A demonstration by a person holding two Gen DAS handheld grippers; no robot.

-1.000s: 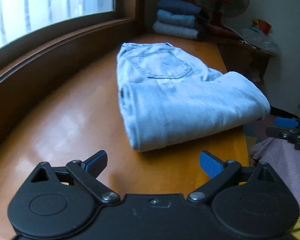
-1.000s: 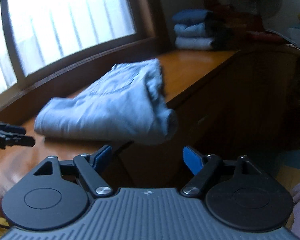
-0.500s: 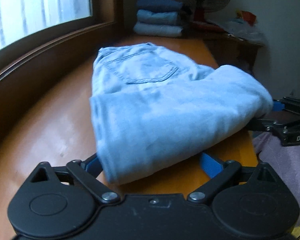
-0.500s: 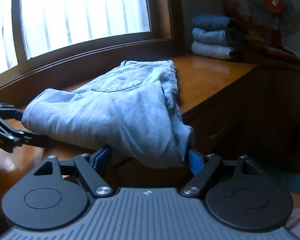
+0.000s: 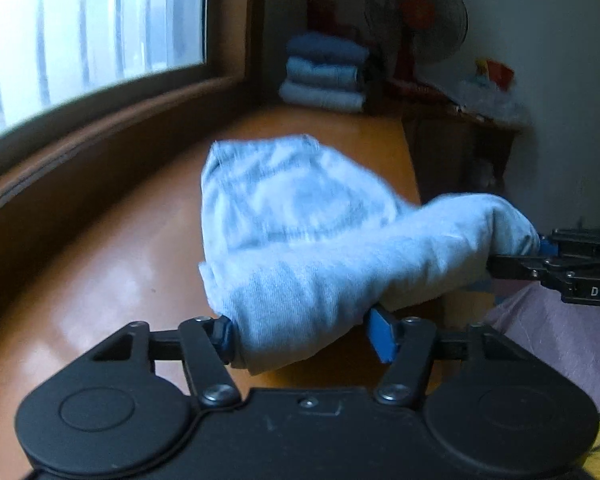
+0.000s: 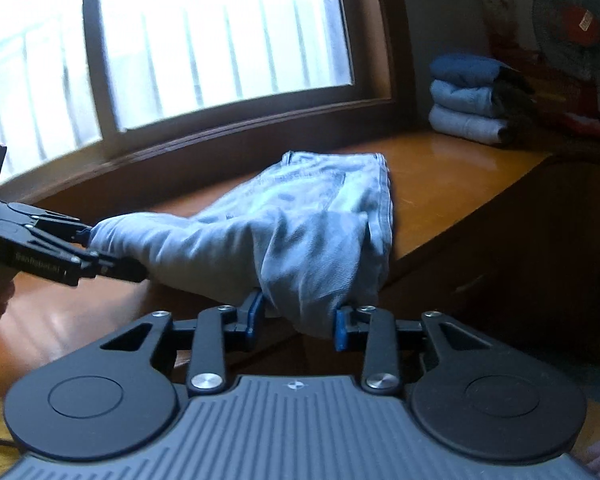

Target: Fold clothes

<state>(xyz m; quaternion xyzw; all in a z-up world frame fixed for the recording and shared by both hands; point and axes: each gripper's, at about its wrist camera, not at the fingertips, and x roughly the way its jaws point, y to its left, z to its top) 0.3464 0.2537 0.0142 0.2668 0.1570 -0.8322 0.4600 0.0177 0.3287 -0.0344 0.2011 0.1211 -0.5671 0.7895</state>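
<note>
One folded pair of pale blue denim jeans lies on the glossy orange-brown wooden tabletop, waistband end toward the window, near fold raised and stretched crosswise along the table's front edge. Left gripper and right gripper, black with blue pads, are each closing on one end of that fold, cloth pinched between the jaws. White lettering "DAS" shows on the right gripper in the left wrist view; a stack of three folded jeans sits at the table's far end.

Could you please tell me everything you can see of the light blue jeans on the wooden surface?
The light blue jeans are faded denim, folded into a thick bundle, seams showing. The near fold is bunched and lifted, the far end resting on the orange wooden surface. The left gripper and right gripper each have a near corner between closing fingers.
</note>
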